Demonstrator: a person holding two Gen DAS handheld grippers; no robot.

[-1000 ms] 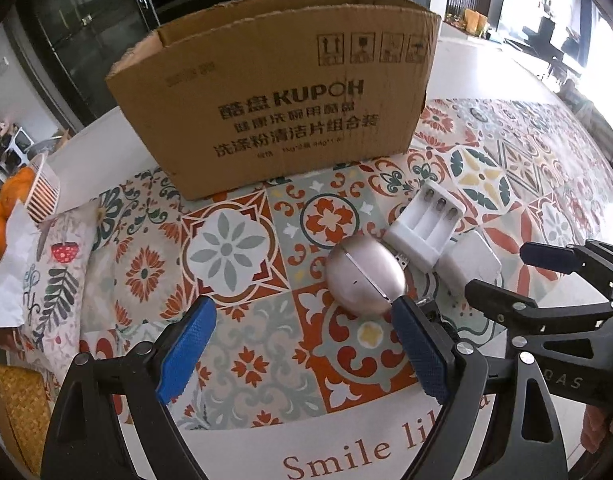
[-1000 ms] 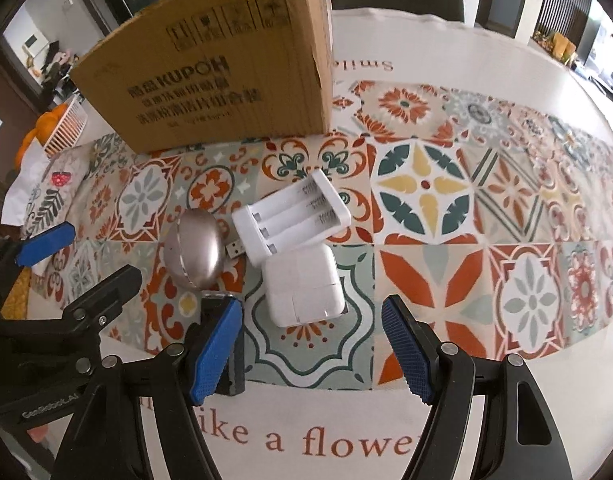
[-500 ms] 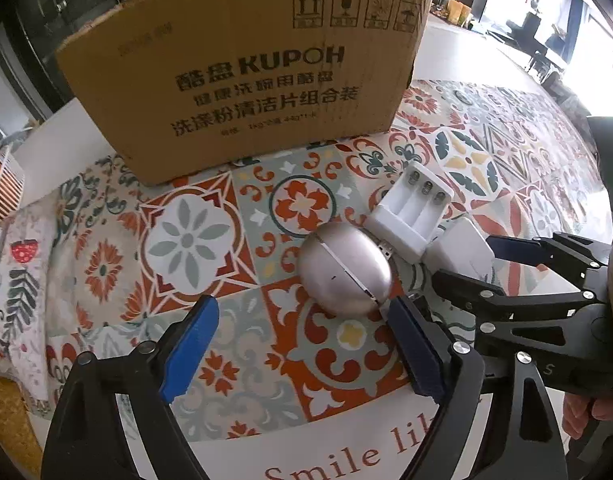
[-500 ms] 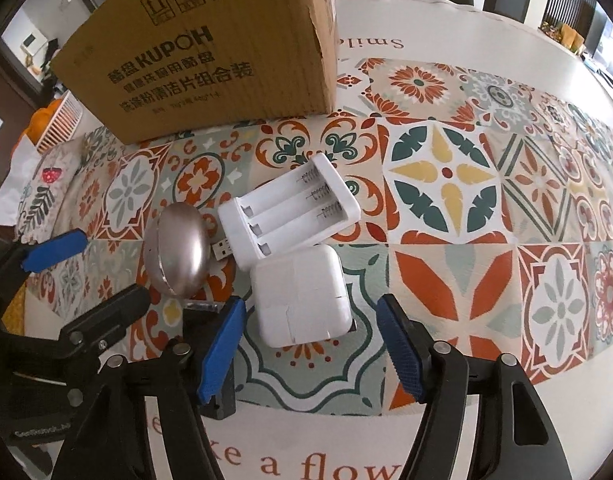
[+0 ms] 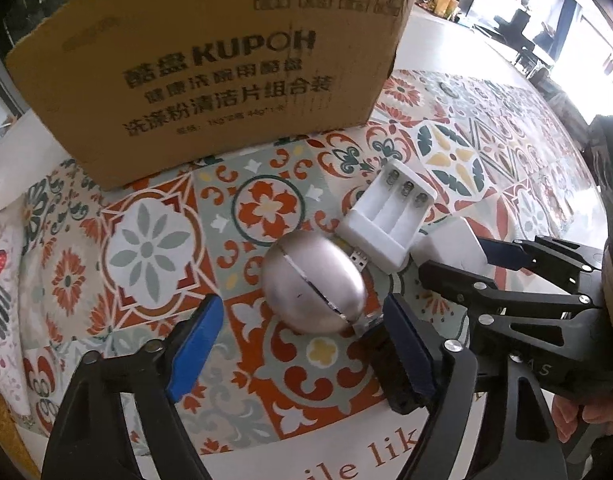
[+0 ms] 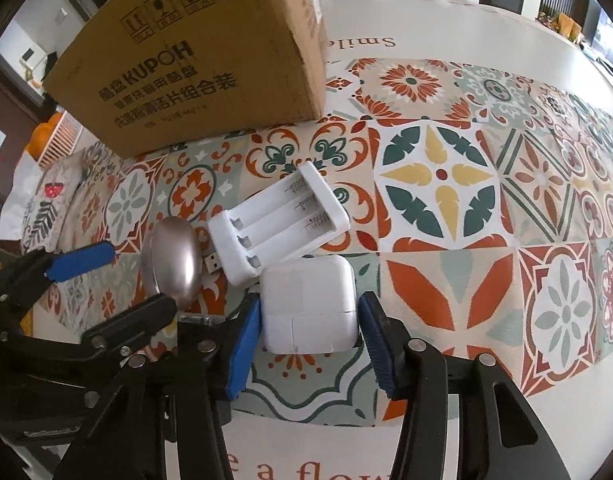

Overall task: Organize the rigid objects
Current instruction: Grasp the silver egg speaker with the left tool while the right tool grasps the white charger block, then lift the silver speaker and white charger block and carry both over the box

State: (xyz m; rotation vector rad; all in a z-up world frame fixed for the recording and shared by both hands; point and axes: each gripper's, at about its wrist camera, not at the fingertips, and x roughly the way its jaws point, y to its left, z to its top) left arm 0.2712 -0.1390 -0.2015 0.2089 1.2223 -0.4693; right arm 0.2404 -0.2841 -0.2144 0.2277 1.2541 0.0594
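Note:
A silver egg-shaped object [image 5: 314, 282] lies on the patterned tablecloth just beyond my open left gripper [image 5: 302, 348], nearer its right finger. It also shows in the right wrist view [image 6: 176, 264]. A white battery charger [image 6: 278, 226] lies beside it, also visible in the left wrist view [image 5: 388, 222]. My right gripper [image 6: 310, 344] has its blue pads on both sides of a white square power adapter [image 6: 308, 304], closed onto it. The adapter shows in the left wrist view [image 5: 452, 244] too. A small clear USB stick [image 5: 364, 322] lies by the egg.
A large brown KUPOH cardboard box [image 5: 210, 68] stands behind the objects, open at the top. A white basket with oranges [image 6: 52, 136] and a patterned cloth [image 6: 38, 208] lie at the far left. The tablecloth [image 6: 446, 184] continues to the right.
Both grippers moved forward toward the objects. The right gripper narrowed and closed onto the white adapter. The left gripper stayed open and came closer to the silver egg.

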